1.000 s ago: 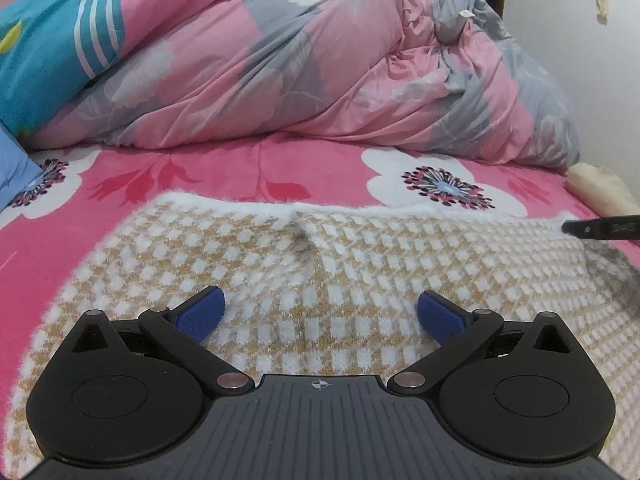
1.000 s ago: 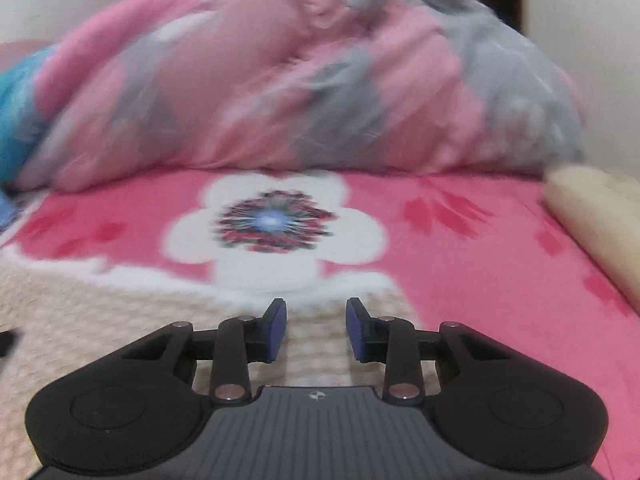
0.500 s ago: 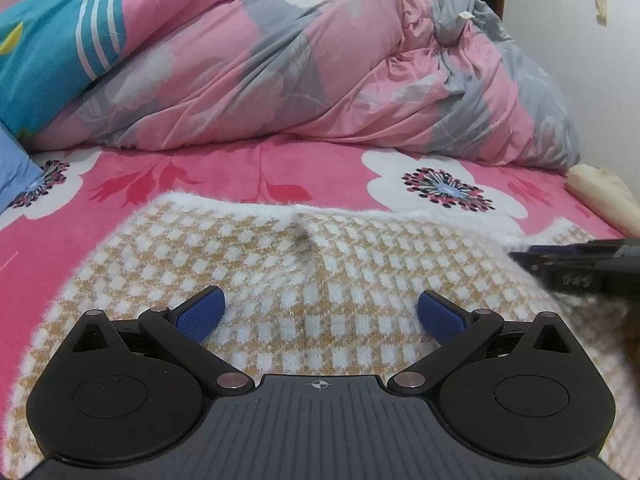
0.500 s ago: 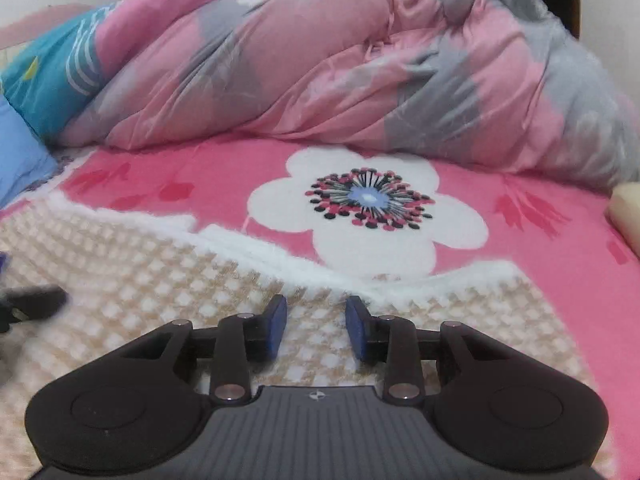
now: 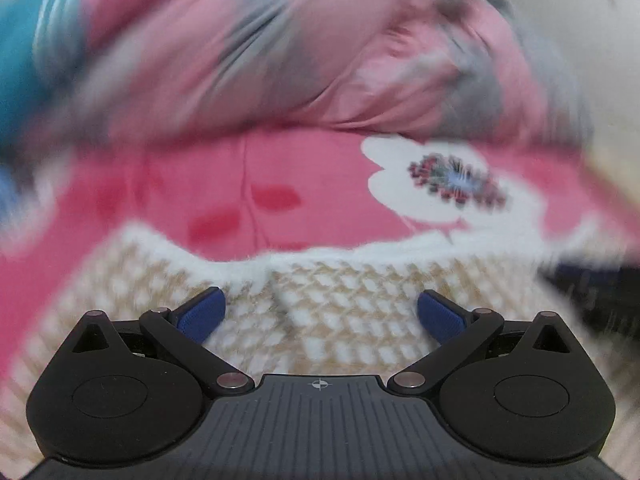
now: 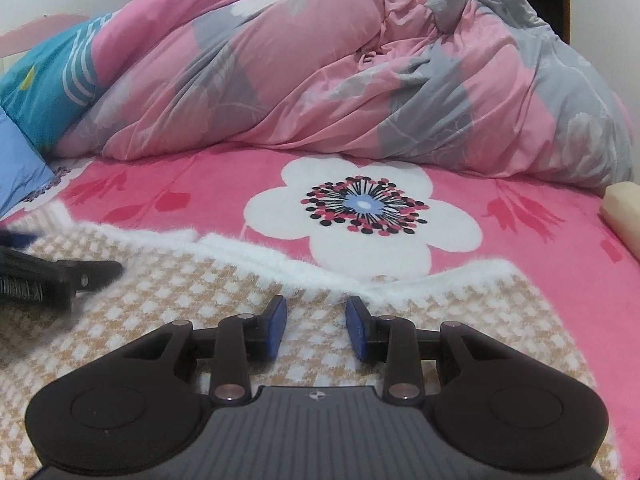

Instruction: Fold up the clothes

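A fuzzy tan-and-white checked garment (image 6: 168, 312) with a white fluffy far edge lies flat on the pink flowered bed sheet (image 6: 224, 184). In the blurred left wrist view the same garment (image 5: 352, 304) fills the foreground. My left gripper (image 5: 320, 312) hangs over it near its far edge, jaws wide open, nothing between the blue pads. My right gripper (image 6: 316, 328) sits low over the garment's right part, jaws partly apart, with only cloth seen beneath them, not pinched. The left gripper's fingers (image 6: 88, 276) show at the left edge of the right wrist view.
A bunched pink-and-grey quilt (image 6: 360, 80) lies across the back of the bed. A teal striped pillow (image 6: 48, 84) and a blue one (image 6: 16, 172) are at the left. A cream roll (image 6: 622, 212) lies at the right edge. A pale wall rises behind.
The left gripper has slid forward and to the right over the garment, closer to its far white edge, blurring its view. The right gripper swung left earlier, then settled. Neither gripper's jaws changed.
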The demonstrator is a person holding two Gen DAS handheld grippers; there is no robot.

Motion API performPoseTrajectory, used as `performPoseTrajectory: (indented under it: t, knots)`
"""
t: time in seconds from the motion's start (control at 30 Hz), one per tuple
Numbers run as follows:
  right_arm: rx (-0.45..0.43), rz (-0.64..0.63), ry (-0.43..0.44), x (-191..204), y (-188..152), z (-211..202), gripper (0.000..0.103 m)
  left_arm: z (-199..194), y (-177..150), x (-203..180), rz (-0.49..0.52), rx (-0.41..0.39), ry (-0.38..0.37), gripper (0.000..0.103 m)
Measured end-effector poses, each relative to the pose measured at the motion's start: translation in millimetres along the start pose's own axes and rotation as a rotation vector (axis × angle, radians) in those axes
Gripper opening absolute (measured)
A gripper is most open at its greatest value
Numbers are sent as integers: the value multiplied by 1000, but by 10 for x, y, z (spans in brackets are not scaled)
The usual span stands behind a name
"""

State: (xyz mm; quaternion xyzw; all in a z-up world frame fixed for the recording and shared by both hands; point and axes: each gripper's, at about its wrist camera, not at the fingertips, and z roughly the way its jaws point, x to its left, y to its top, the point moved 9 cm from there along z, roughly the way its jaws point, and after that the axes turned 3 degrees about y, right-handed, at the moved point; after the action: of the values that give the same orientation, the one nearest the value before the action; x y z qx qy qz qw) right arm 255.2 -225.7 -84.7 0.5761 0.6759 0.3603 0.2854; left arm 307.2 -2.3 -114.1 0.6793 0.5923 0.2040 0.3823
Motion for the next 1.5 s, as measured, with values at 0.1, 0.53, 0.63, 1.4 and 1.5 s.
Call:
performPoseTrajectory:
  t: [0.1,0.53,0.63,1.4,1.5]
  knots:
    - [5,15,1,-2,34,-39,35,-20,-13,26,-9,-1,0,103]
    - [-58,-24,111,501,-107,-285,34,-154,12,-19,31,-9,43,102]
    - [-69,6,137,447,-120,-300,33,-513,40,-151,108,-73,33,102]
    - [-83,-70,65,673,-442,-820,36,-852,-575,-290,214,-106,113,103]
    - [-126,-74,77,713,-404,-1094,36,-1138,-567,-333,185,-134,74,103]
